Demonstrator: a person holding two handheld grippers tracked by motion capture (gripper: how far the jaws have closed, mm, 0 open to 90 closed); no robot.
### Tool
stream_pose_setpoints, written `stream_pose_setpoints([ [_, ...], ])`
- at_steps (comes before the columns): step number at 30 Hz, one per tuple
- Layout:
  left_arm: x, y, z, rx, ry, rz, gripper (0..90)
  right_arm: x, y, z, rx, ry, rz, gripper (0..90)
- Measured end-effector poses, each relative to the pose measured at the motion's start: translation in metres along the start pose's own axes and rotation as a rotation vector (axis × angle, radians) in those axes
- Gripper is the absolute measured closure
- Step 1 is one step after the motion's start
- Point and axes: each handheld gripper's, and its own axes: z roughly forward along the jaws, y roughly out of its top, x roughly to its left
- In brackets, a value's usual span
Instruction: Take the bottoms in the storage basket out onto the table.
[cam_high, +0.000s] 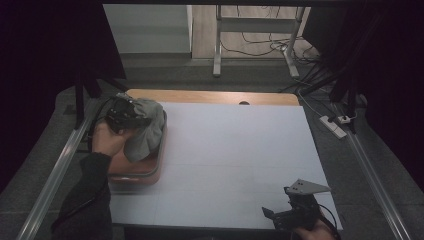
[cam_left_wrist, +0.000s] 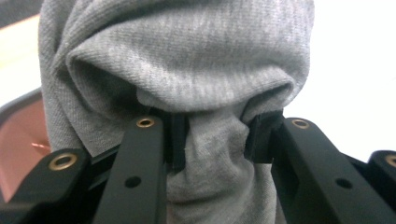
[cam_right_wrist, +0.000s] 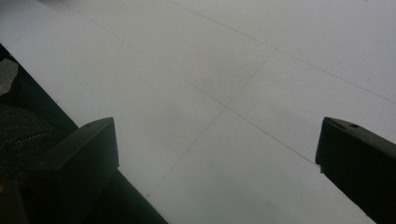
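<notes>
**Gripping a grey cloth over the orange tray**

Clamping a bunched fold of grey knit cloth (cam_left_wrist: 187, 70), the left gripper (cam_high: 131, 119) hung above the orange tray (cam_high: 150, 170) at the table's (cam_high: 240, 150) left edge. The cloth draped down and hid much of the tray's inside; dim light blurred the rest. At the near right corner, the right gripper (cam_high: 280, 217) held its jaws wide apart over bare white surface, the hand cut off by the frame.
</notes>
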Motion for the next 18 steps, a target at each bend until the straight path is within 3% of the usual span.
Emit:
stream_pose_setpoints([
  [8, -0.008, 0.006, -0.014, -0.050, 0.002, 0.028, 65.0, 0.000, 0.000, 0.000, -0.001, 0.001, 0.002, 0.0],
  [18, -0.019, 0.012, -0.029, -0.104, -0.026, 0.051, 65.0, 0.000, 0.000, 0.000, 0.000, 0.000, 0.001, 0.0],
])
